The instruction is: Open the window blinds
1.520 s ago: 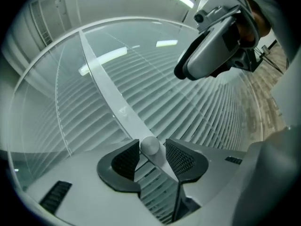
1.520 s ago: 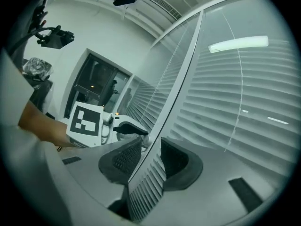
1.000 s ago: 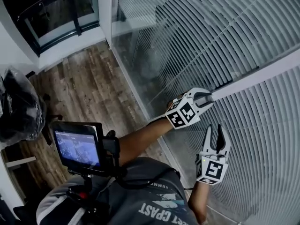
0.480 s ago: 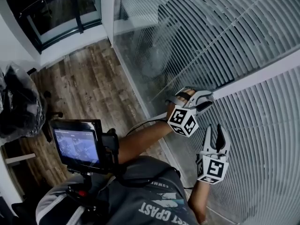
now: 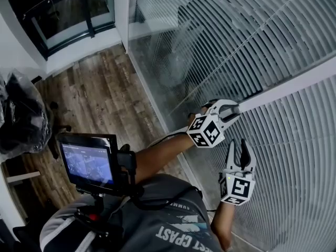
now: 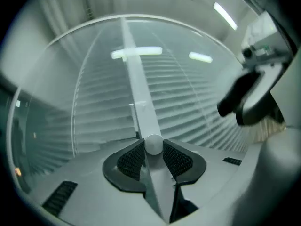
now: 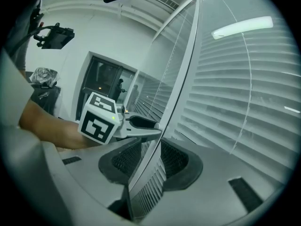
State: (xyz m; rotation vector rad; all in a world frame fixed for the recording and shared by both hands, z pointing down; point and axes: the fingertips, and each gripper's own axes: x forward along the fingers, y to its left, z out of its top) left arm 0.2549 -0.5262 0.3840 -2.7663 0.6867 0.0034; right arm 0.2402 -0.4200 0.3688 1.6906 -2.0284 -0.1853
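Note:
Pale slatted window blinds (image 5: 236, 41) fill the right side of the head view. A white tilt wand (image 5: 289, 85) hangs in front of them. My left gripper (image 5: 232, 111) is shut on the wand's lower end. In the left gripper view the wand's round end cap (image 6: 154, 144) sits between the two pads (image 6: 130, 160), and the jaws have just been closing on it. My right gripper (image 5: 239, 147) is just below, pointing up at the blinds with its jaws open. In the right gripper view a thin pale strip (image 7: 141, 173) runs between the pads with a gap on each side.
A tablet (image 5: 86, 164) is mounted on the person's chest. A wooden floor (image 5: 100, 98) lies to the left, with a black bag (image 5: 21, 119) at the far left. A dark glass door (image 5: 63, 9) is at the upper left.
The left gripper's marker cube has rolled about the wand, dipping and then coming back up. The right gripper has hardly moved.

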